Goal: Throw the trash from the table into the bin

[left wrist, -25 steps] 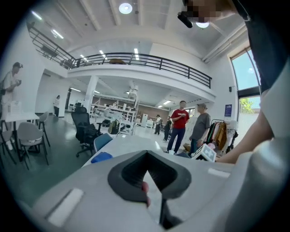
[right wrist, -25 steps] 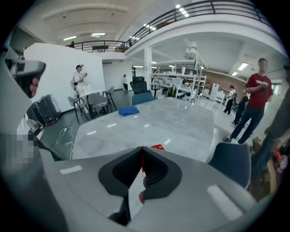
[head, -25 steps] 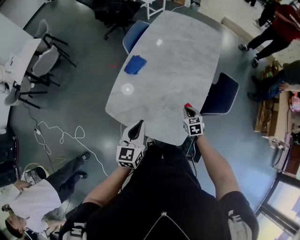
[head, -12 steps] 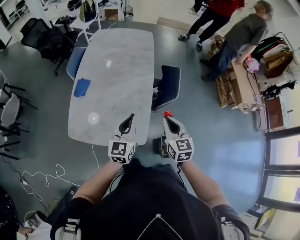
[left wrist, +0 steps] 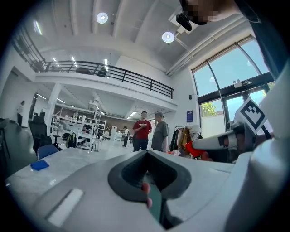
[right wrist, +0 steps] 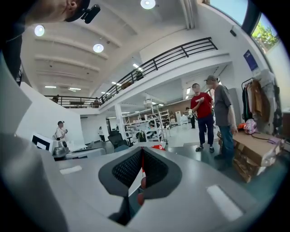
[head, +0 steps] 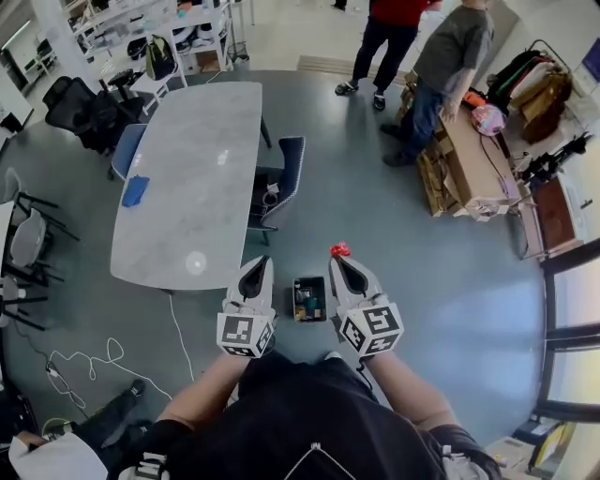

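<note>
Two grippers are held out low in front of the person, over the grey floor and well away from the marble-grey counter (head: 192,141). The right gripper (head: 339,262) has its fingers clenched on a small red scrap of trash (head: 338,249), which pokes out just past the tips. In the right gripper view the scrap of trash (right wrist: 158,147) shows red with some white, pinched in the slot of the right gripper (right wrist: 142,155). The left gripper (head: 255,268) has its fingers pressed together with nothing between them. On the floor between the two grippers sits a small dark bin (head: 295,301) with some litter in it. The scrap hangs near the bin, off to its right and not over it. A blue cloth (head: 135,191) lies on the counter near its left edge. A person in a red top (head: 394,19) and a person in a grey top (head: 452,42) stand by cardboard boxes (head: 473,164).
</note>
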{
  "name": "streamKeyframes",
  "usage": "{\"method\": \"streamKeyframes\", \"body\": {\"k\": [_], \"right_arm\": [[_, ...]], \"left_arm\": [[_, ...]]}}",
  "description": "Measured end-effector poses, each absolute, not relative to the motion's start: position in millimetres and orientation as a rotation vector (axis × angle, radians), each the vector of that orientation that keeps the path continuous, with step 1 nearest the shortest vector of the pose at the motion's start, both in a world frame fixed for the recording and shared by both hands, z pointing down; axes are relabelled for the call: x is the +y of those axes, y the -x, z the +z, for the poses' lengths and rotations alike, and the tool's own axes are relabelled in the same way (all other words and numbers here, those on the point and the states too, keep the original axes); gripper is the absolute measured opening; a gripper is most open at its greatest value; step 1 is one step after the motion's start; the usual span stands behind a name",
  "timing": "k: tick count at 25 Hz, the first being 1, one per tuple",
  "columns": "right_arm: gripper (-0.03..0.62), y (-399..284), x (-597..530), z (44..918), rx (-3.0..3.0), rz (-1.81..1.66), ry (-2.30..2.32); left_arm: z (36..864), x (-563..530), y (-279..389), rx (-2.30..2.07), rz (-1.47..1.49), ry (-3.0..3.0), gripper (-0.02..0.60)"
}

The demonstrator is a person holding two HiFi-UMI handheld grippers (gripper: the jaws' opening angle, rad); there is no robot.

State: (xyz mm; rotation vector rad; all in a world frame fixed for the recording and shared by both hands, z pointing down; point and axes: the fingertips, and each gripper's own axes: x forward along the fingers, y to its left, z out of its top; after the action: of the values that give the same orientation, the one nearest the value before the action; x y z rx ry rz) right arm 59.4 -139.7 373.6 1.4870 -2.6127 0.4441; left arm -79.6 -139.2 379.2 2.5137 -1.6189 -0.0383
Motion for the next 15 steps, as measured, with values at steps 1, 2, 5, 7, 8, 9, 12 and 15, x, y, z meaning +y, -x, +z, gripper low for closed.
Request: {"method": "streamKeyframes", "body": {"k": [1, 2, 5, 7, 8, 9, 12, 15], "right_arm": [[0.029, -80.2, -131.4, 374.9, -2.619, 0.453, -1.474], [0.029, -99.8, -122.8, 375.7, -2.625, 0.462, -1.463], [0.029, -150.2, -96.8, 374.8, -2.643, 0.497, -1.446], [0.029, -173.9, -84.1, 373.0, -2.655, 0.529, -1.433], [0.029, -181.4, -79.3, 372.1, -2.665, 0.544, -1.426], [0.029, -185.9, -74.5, 371.5, -2.675, 0.553, -1.419], [0.028, -185.8, -58.9, 371.4, -2.692, 0.549, -1.400], [0.029, -180.9, -44.5, 372.5, -2.685, 0.571, -1.401]], "left_arm": [[381.4, -127.4, 63.0, -1.637, -0.030, -2.494, 0.000], [383.9, -115.6, 47.0, -1.647, -0.015, -2.479, 0.000], [387.1, -83.3, 3.7, -1.652, 0.032, -2.462, 0.000], [380.8, -69.6, -18.0, -1.657, 0.029, -2.456, 0.000], [376.0, -65.0, -25.9, -1.658, 0.022, -2.460, 0.000], [371.7, -60.3, -32.0, -1.656, 0.018, -2.469, 0.000], [372.3, -43.3, -38.3, -1.633, 0.042, -2.491, 0.000], [379.8, -29.3, -34.7, -1.612, 0.078, -2.479, 0.000]]}}
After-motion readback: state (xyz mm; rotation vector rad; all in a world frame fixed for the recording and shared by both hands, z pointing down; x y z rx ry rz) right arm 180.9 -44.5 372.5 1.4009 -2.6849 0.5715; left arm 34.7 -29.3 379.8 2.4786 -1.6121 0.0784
